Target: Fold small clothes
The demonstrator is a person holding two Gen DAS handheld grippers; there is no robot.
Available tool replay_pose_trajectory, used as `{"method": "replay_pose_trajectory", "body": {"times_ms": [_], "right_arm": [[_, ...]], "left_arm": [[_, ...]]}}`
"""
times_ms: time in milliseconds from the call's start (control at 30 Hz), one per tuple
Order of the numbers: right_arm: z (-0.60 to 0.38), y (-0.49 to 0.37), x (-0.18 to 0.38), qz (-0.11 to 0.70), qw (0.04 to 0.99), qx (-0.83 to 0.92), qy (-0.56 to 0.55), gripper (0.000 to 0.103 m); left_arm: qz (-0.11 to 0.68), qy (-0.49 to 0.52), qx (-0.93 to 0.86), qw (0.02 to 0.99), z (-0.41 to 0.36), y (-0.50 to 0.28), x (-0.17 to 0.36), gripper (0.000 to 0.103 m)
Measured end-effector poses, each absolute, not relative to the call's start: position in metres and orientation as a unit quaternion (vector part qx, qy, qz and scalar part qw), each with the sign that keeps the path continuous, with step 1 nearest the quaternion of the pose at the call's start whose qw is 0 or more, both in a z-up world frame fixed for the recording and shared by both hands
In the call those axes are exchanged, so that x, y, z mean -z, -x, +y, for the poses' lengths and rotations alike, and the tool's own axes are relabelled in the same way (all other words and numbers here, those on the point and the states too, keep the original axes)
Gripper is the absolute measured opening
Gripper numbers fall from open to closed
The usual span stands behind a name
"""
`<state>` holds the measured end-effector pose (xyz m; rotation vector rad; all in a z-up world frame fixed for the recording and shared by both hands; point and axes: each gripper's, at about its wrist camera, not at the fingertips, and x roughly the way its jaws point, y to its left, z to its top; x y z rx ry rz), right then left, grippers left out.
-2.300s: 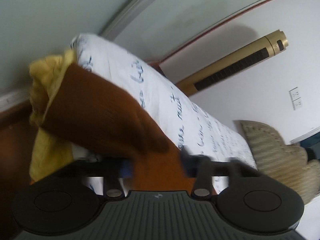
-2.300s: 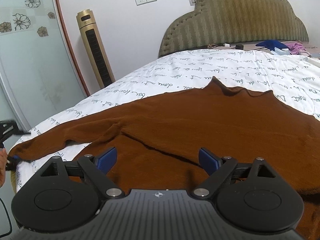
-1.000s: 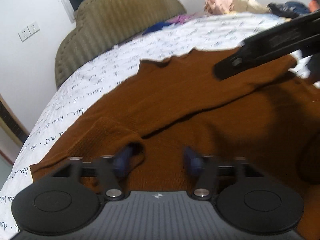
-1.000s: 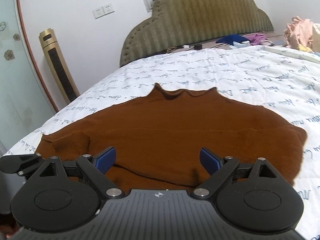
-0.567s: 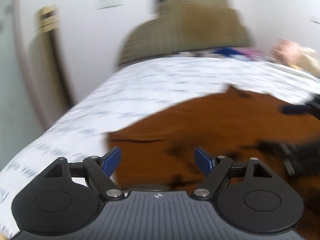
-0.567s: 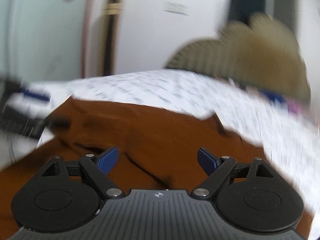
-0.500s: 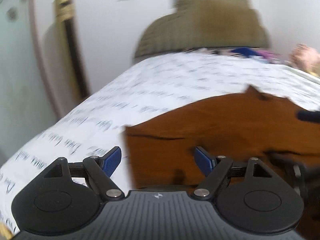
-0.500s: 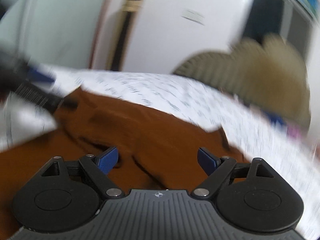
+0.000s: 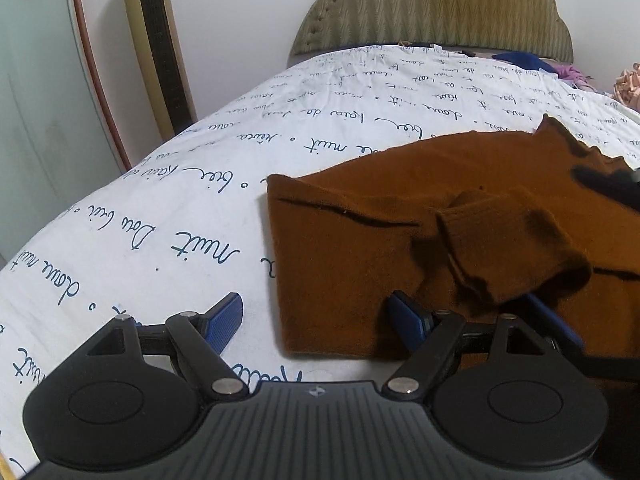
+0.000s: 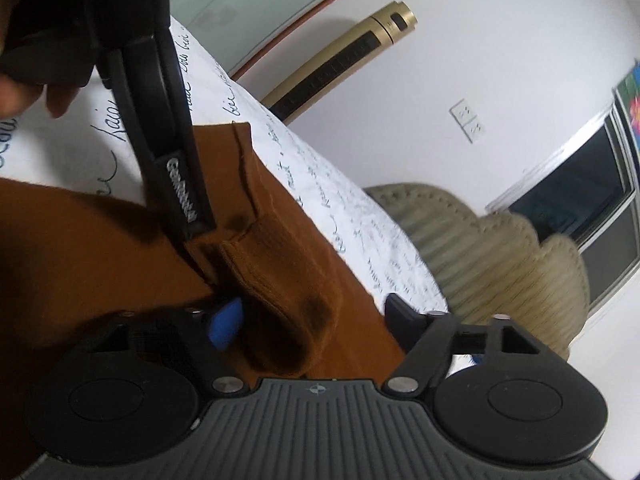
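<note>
One wide bed [image 9: 160, 220] fills most of the room, its white script-printed quilt bare to the left of the clothing and far up towards the padded headboard [image 9: 432, 8], so there is plenty of clear cloth on that side. Lying on the right half of the quilt is the brown sweater [image 9: 360, 260], its left edge straight and its near hem square just ahead of the left gripper [image 9: 316, 318]. A sleeve cuff [image 9: 504, 240] is doubled over on top of the body. A gold tower fan [image 9: 158, 40] stands by the far left wall. The left gripper hovers with its blue pads spread, the sweater's near left corner between them, unpinched. The right gripper [image 10: 310, 322], rolled sideways, is closing around the folded cuff, its pads not yet pressing it.
</note>
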<state>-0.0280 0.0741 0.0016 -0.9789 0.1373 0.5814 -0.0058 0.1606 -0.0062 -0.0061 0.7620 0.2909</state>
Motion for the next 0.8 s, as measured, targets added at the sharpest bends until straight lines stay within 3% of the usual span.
{"method": "replay_pose_trajectory", "body": {"times_ms": [33,133,467,800], "right_arm": [[0.077,0.027,0.0,0.062,0.839,-0.276,0.465,0.055],[0.082,0.022,0.003,0.076,0.837,-0.288,0.458,0.043],[0.038,0.006,-0.036,0.167,0.894,-0.293,0.296,0.044],[0.021,0.028,-0.042,0.165,0.884,-0.312,0.306,0.049]], "left_arm": [[0.37,0.002,-0.141,0.918,0.16,0.005,0.007,0.08],[0.371,-0.001,-0.14,0.918,0.16,0.005,0.008,0.08],[0.37,-0.001,-0.138,0.919,0.161,0.006,0.009,0.08],[0.371,0.001,-0.136,0.919,0.162,0.005,0.009,0.08]]}}
